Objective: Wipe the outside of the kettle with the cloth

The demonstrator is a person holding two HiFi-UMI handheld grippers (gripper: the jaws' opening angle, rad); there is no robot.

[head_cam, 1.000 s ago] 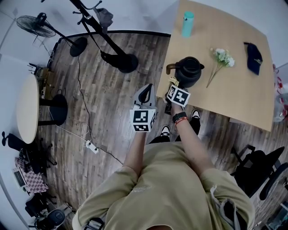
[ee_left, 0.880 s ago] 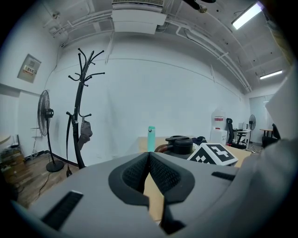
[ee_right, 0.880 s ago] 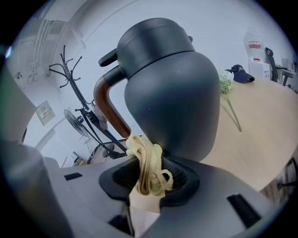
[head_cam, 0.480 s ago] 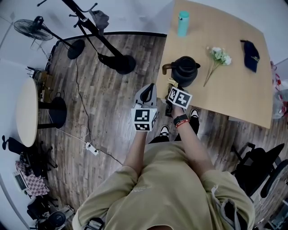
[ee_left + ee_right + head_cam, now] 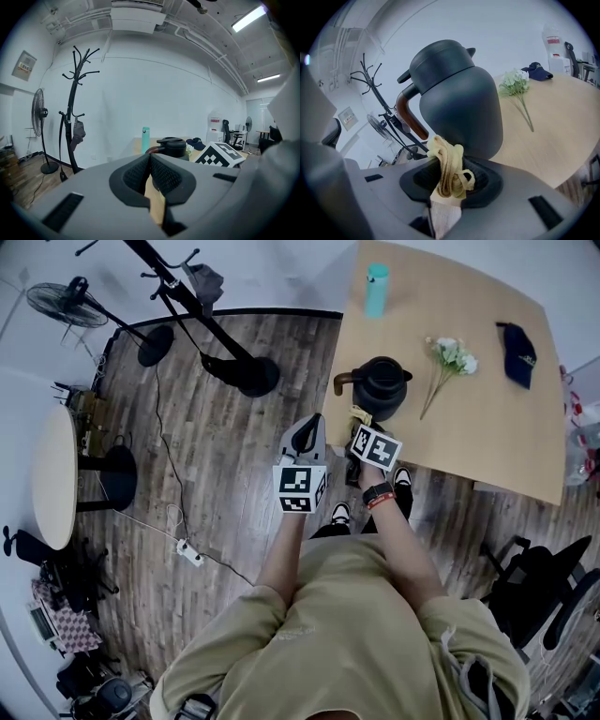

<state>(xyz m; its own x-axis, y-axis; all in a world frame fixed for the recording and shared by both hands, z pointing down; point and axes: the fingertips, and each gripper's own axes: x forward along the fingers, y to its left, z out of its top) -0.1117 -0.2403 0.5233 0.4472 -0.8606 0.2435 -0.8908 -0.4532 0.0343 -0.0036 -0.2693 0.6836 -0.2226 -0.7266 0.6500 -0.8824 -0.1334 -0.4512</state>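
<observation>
Centre frame: right hand-held gripper point(image 5: 450, 174) clenched on the yellow cloth point(image 5: 449, 161), just beside the dark kettle point(image 5: 380, 388) at the bench's point(image 5: 469, 432) left edge; left hand-held gripper point(image 5: 150, 169), jaws pressed together on nothing, held alongside over the floor point(image 5: 216, 474).

Teal bottle point(image 5: 376, 289), white flowers point(image 5: 448, 354), navy cap point(image 5: 517, 354), coat rack point(image 5: 251, 376)

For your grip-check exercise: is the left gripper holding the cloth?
No, the left gripper has its jaws shut on nothing; the cloth is pinched in the right gripper.
</observation>
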